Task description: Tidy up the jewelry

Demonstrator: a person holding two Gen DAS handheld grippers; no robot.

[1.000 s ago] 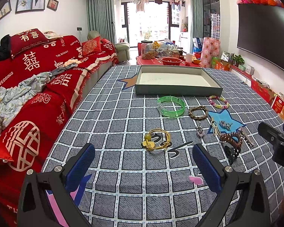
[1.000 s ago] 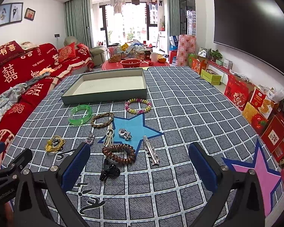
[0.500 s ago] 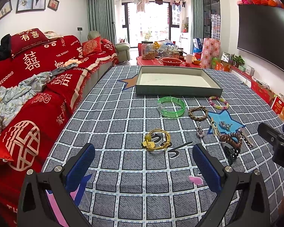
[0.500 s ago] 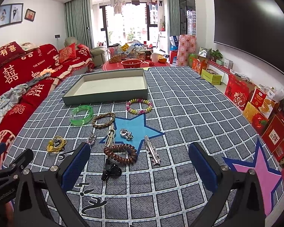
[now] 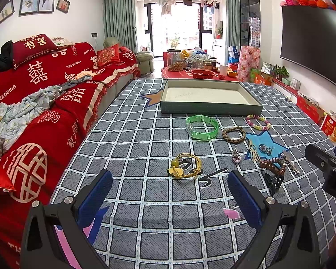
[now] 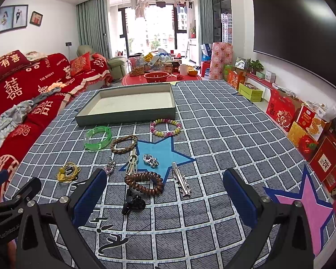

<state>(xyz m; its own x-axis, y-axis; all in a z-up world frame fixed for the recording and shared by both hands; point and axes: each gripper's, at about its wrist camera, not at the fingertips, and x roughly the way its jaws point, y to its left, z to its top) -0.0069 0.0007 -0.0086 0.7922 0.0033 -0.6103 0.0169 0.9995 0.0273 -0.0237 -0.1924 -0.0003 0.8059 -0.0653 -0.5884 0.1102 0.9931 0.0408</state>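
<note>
You are holding both grippers over a grey checked cloth (image 6: 212,121), the left gripper (image 5: 169,192) and the right gripper (image 6: 164,190) each spread wide with nothing between the blue pads. Jewelry is lying loose ahead of you: a gold bangle (image 5: 187,165) just beyond the left gripper, a brown coil bracelet (image 6: 144,182) and black clip (image 6: 133,201) between the right gripper's fingers. Farther off, a green bangle (image 6: 98,137) and pastel bead bracelet (image 6: 165,127) are sitting just in front of the shallow tray (image 6: 125,117).

Both wrist views low over the checked worktop (image 5: 145,219), facing the window wall. Left view nearer the red sofa (image 5: 33,112), right view nearer the TV wall. Shared: green tray (image 6: 127,116), scattered jewelry, left tongs (image 6: 11,192) at right view's edge.
</note>
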